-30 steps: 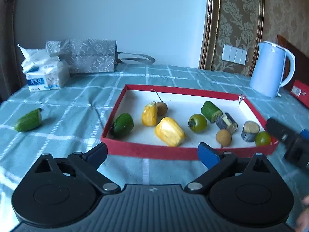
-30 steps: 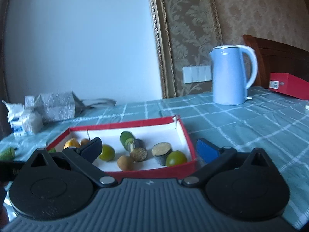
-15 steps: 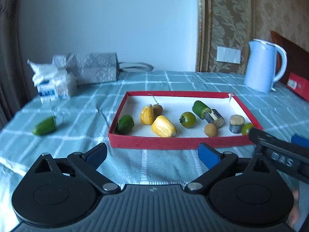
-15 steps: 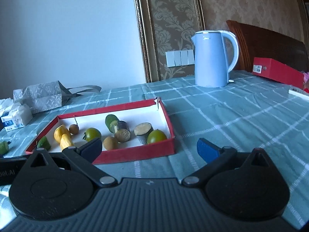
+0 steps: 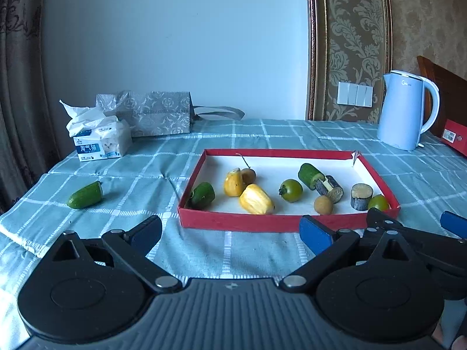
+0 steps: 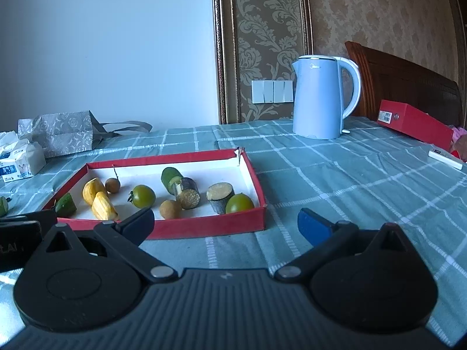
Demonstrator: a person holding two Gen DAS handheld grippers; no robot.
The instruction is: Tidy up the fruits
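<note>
Left gripper point(image 5: 230, 230): jaws spread wide, nothing between them; held over the tablecloth just short of the tray's near wall.
Right gripper point(image 6: 226, 221): jaws spread wide, empty; held by the tray's near right corner.
Tray point(image 5: 287, 223): red, shallow, white inside, flat on the table in front of both grippers.
Tray contents: green piece point(image 5: 202, 194) in the near left corner; two yellow pieces point(image 5: 256, 203) touching each other; stemmed brown fruit point(image 5: 249, 175) behind them; green tomato point(image 5: 291, 190) mid-tray; brown round fruit point(image 5: 323, 205) by the near wall; green cylinder point(image 5: 308, 174) touching a dark cylinder point(image 5: 331, 186); dark stump point(image 5: 361, 199) beside a green round fruit point(image 5: 378, 203) in the near right corner.
Loose green piece point(image 5: 85, 194): on the tablecloth point(image 5: 140, 180), well left of the tray.
Background: tissue pack point(image 5: 100, 141), grey bag point(image 5: 156, 113), blue kettle point(image 5: 404, 109).
</note>
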